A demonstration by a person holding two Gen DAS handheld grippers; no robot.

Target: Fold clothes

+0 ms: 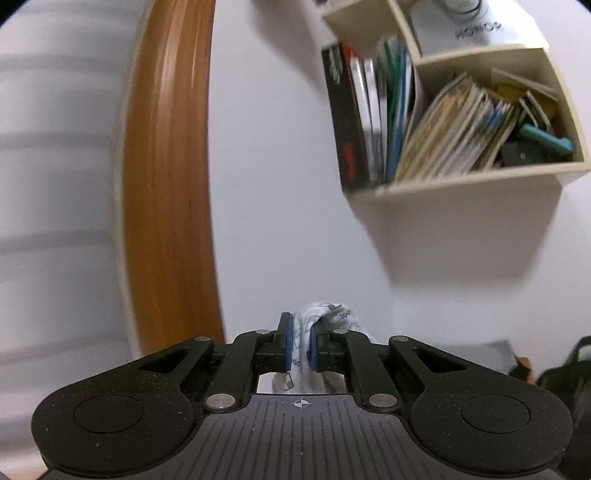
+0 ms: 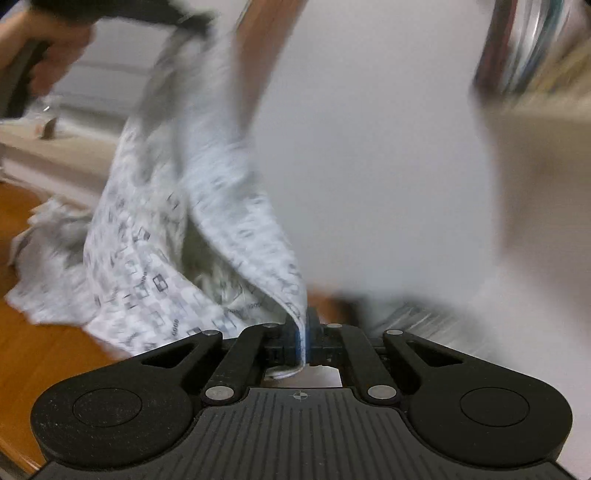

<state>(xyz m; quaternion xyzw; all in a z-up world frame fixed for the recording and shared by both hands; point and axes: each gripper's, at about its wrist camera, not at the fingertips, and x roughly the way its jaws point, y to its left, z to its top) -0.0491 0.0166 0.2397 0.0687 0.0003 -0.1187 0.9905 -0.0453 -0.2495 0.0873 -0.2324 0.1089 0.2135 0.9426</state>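
A wooden counter (image 2: 44,354) of warm orange-brown showed at the lower left of the right wrist view. On it lay the lower end of a pale printed garment (image 2: 122,291), spread loosely over the wood, with a crumpled heap of light cloth (image 2: 44,229) beside it farther back; motion blur hid the detail there.

In the left wrist view, a cream box shelf (image 1: 461,184) hung on the white wall. Its wide lower compartment held upright books (image 1: 373,122) at the left and leaning booklets (image 1: 454,136) at the right. A white box (image 1: 476,29) stood on it above.
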